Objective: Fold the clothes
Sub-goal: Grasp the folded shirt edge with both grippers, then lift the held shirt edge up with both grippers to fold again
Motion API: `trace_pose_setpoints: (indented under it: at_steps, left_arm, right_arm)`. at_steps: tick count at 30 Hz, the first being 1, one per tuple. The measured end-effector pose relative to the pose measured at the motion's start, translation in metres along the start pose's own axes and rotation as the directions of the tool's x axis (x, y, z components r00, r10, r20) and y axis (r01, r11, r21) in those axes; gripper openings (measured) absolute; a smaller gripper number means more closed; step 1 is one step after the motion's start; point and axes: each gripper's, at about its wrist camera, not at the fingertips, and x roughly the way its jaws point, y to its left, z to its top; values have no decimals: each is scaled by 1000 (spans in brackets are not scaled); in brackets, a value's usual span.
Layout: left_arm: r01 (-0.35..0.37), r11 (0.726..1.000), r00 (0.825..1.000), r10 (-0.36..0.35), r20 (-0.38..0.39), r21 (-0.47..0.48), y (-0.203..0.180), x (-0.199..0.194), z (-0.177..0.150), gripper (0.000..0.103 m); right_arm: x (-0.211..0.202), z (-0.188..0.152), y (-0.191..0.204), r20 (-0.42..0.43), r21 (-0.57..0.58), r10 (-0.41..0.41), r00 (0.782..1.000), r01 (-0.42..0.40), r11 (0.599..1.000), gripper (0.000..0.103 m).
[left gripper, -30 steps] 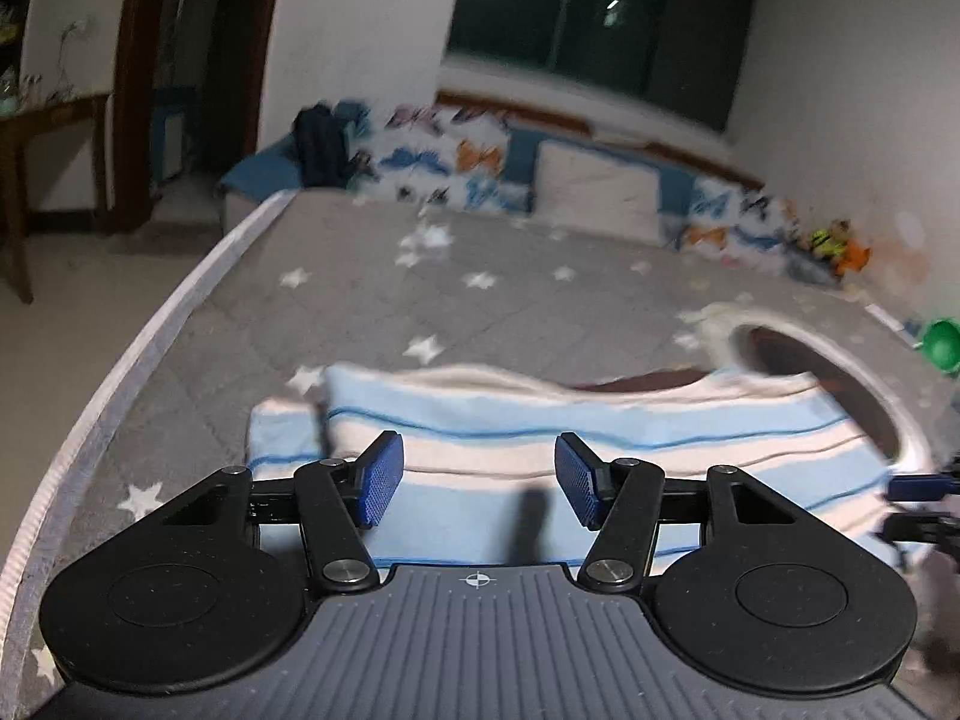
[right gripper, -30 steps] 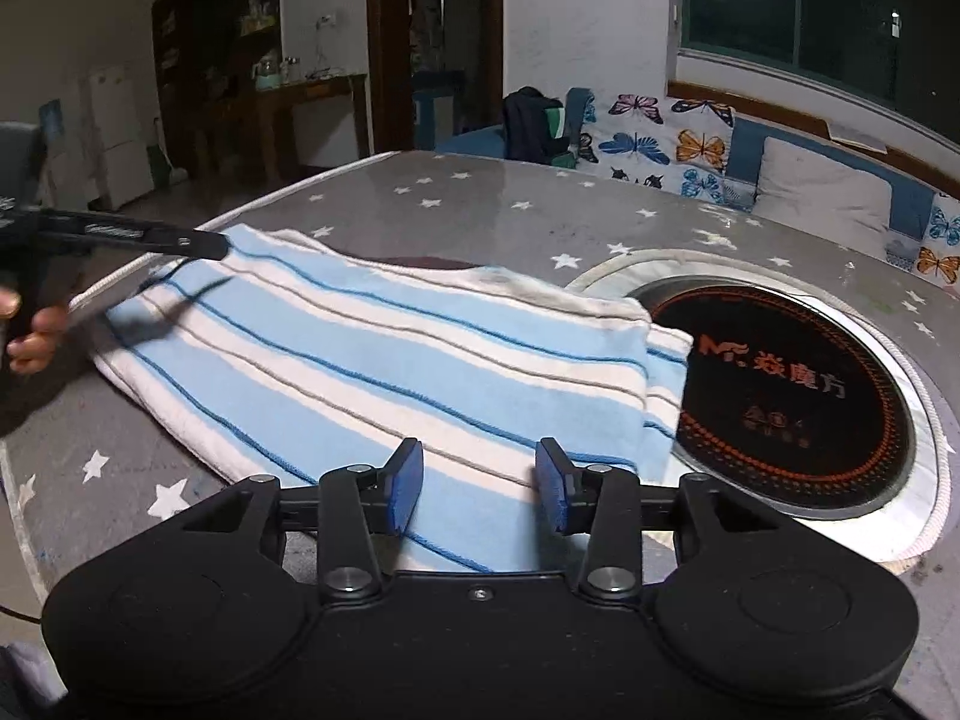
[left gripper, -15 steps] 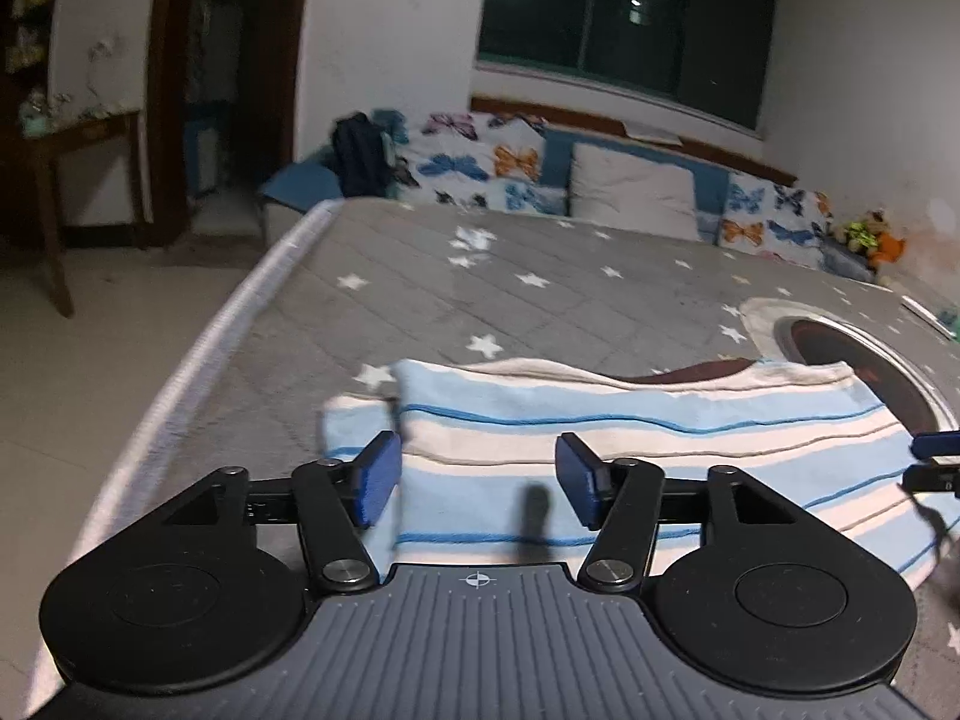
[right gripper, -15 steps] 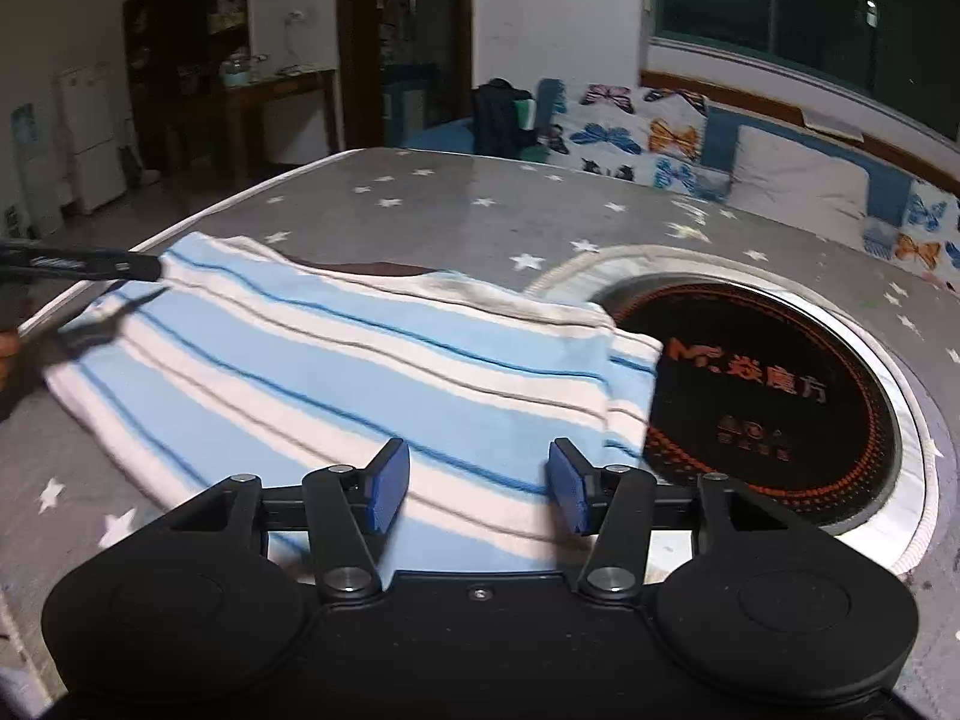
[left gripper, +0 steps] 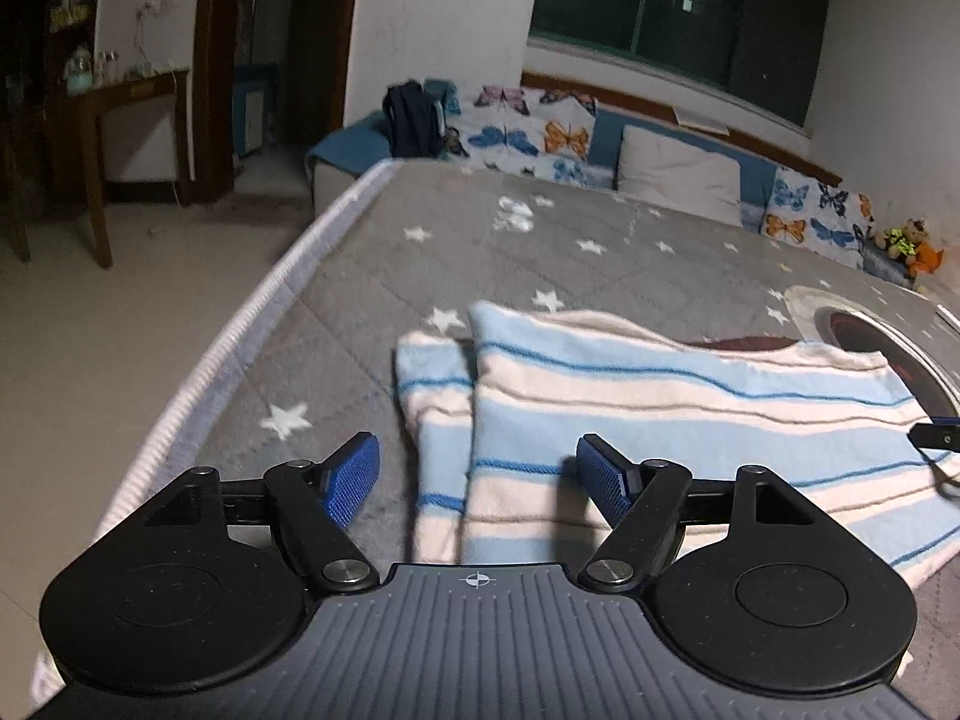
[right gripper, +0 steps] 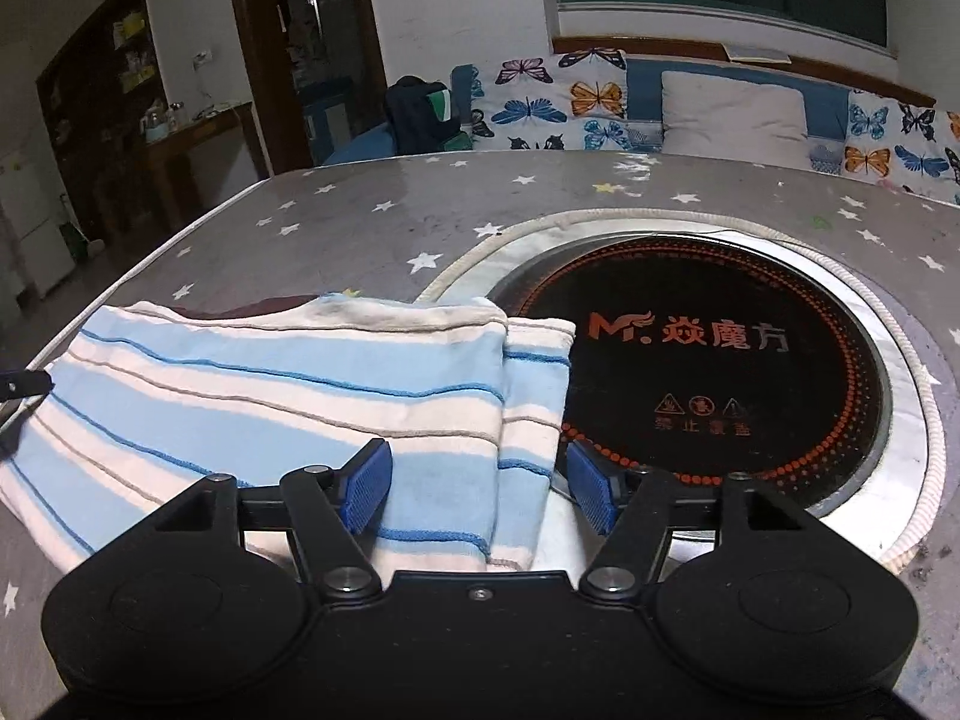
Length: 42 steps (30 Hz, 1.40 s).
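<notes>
A folded blue and cream striped garment (left gripper: 660, 414) lies flat on the grey star-patterned table cover (left gripper: 420, 276). My left gripper (left gripper: 477, 477) is open over the garment's left end, where a folded sleeve strip sits between the blue pads (left gripper: 354, 480). In the right wrist view the garment (right gripper: 270, 396) reaches to the edge of the black round cooktop (right gripper: 720, 348). My right gripper (right gripper: 477, 483) is open over the garment's right end, empty. The tip of the other gripper shows at each view's edge.
The table's white piped edge (left gripper: 228, 360) runs along the left, with bare floor beyond. A butterfly-print sofa (right gripper: 570, 102) with a white pillow (right gripper: 732, 114) stands behind the table. A wooden side table (left gripper: 120, 120) stands by the doorway at far left.
Both grippers have moved outward along the garment to its two ends. Both sets of jaws have opened wider. The garment lies still.
</notes>
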Motion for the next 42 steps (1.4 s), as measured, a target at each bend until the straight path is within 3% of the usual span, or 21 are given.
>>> trace_pose_setpoints:
  at_steps: [7, 12, 17, 29, 31, 33, 35, 38, 42]
  left_arm:
    - [8, 1000, 1000, -8, -1, 18, -7, 1, -3, 74]
    - [24, 1000, 1000, -24, -1, 12, -9, 2, -2, 69]
    - [26, 1000, 1000, -26, -3, -3, -7, 1, -1, 58]
    - [12, 999, 1000, -13, -10, -36, -5, -4, -1, 58]
    - [45, 998, 999, -46, -10, -50, -6, -2, 0, 41]
    - [53, 996, 998, -54, -16, -65, -6, -1, 1, 27]
    - [68, 994, 997, -70, -16, -89, -3, -2, 5, 18]
    - [109, 986, 994, -109, 4, -125, 2, -9, 13, 15]
    - [125, 988, 992, -122, 45, -93, -5, -21, 26, 14]
  right_arm:
    - [-3, -1, 8, -4, -27, 18, 1000, -18, 999, 60]
    - [-4, 1, 11, -9, -24, 47, 999, -47, 999, 40]
    - [-3, 2, 4, -3, -1, 60, 998, -60, 998, 40]
    - [-13, 10, 17, 24, -41, 61, 998, -60, 997, 43]
    - [-16, 13, 19, 30, -45, 66, 997, -64, 997, 40]
    - [-19, 16, 21, 36, -50, 71, 997, -69, 996, 24]
    - [-22, 19, 23, 41, -55, 75, 996, -73, 996, 17]
    - [-26, 23, 27, 50, -62, 83, 995, -79, 995, 15]
    - [-31, 28, 30, 61, -72, 91, 994, -86, 994, 14]
